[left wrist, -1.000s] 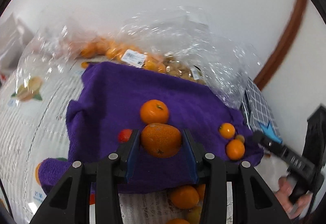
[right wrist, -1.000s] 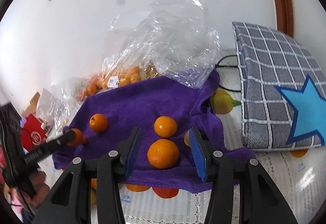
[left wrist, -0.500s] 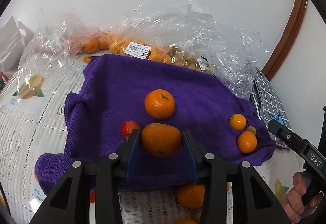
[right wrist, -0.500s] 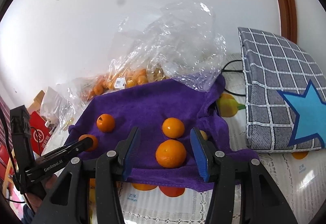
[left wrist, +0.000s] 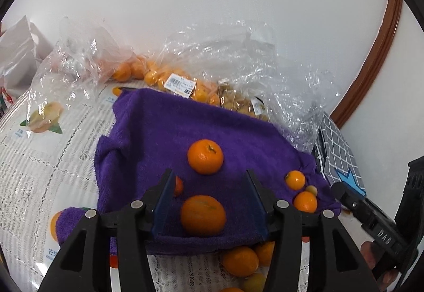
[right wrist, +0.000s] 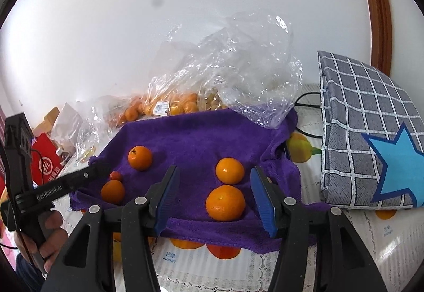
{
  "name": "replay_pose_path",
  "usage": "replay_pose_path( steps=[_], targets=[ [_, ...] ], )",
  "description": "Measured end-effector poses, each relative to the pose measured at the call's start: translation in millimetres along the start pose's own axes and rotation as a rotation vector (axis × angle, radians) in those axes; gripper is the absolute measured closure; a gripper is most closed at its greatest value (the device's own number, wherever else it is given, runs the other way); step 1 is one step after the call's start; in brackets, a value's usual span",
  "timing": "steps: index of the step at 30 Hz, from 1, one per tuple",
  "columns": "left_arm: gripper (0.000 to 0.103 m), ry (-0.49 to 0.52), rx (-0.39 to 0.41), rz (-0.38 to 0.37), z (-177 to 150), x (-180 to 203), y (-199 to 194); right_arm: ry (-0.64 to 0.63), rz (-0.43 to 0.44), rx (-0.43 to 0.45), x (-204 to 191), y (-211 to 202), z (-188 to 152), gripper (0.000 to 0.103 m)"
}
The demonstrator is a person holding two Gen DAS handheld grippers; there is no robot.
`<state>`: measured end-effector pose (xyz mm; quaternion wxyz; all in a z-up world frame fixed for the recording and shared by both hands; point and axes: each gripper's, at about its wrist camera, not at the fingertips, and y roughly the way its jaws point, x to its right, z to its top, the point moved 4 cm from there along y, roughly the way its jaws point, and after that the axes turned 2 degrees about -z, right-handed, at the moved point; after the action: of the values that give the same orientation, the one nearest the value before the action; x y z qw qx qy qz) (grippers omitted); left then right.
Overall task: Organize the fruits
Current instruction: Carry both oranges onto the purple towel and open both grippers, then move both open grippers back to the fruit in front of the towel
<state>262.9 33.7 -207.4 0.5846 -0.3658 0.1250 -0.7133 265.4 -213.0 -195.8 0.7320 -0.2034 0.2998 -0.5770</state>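
A purple towel [left wrist: 164, 133] lies on the table, also in the right wrist view [right wrist: 201, 133]. My left gripper [left wrist: 209, 199] is open; a large orange [left wrist: 203, 215] rests on the towel between its jaws, touching neither. Another orange [left wrist: 205, 156] lies beyond it, a small red fruit [left wrist: 178, 186] at the left, two small oranges [left wrist: 295, 180] at the right. My right gripper [right wrist: 216, 194] is open over the towel's front edge, with an orange [right wrist: 225, 203] between its jaws and another [right wrist: 229, 170] just behind. The left gripper's finger shows at the left [right wrist: 79, 178].
Clear plastic bags of small oranges [left wrist: 180, 82] lie behind the towel against the white wall. A grey checked cushion with a blue star [right wrist: 371, 148] stands on the right. A red box [right wrist: 45, 159] is far left. Loose oranges [left wrist: 239, 260] lie off the towel's front edge.
My left gripper has opened and let go of the large orange, which now rests on the towel. My right gripper stays open and has shifted a little.
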Motion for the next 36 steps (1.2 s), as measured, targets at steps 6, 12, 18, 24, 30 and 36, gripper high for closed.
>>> replay_pose_path(
  steps=[6, 12, 18, 24, 30, 36],
  targets=[
    [0.052, 0.016, 0.042, -0.031, 0.9, 3.2, -9.7, -0.068, -0.008, 0.008, -13.4, -0.3, -5.3, 0.048],
    [0.052, 0.045, 0.088, -0.009, -2.8, 2.6, -24.7, -0.085, 0.033, 0.01, -22.7, -4.7, -11.7, 0.048],
    [0.052, 0.09, 0.13, 0.051, -9.1, 6.4, -38.1, -0.11, 0.052, 0.018, -33.4, -8.8, -17.1, 0.048],
    [0.053, 0.107, 0.17, 0.057, -19.7, 3.1, -67.5, -0.118, 0.099, 0.003, -43.1, -16.6, -26.7, 0.051],
    [0.053, 0.077, 0.146, 0.122, -27.3, -23.0, -81.2, -0.185, 0.102, -0.026, -58.9, -23.6, -44.8, 0.066],
    [0.054, -0.04, 0.139, 0.191, -30.2, -63.7, -96.7, -0.208, 0.123, -0.09, -68.3, -20.5, -59.0, 0.07]
  ],
)
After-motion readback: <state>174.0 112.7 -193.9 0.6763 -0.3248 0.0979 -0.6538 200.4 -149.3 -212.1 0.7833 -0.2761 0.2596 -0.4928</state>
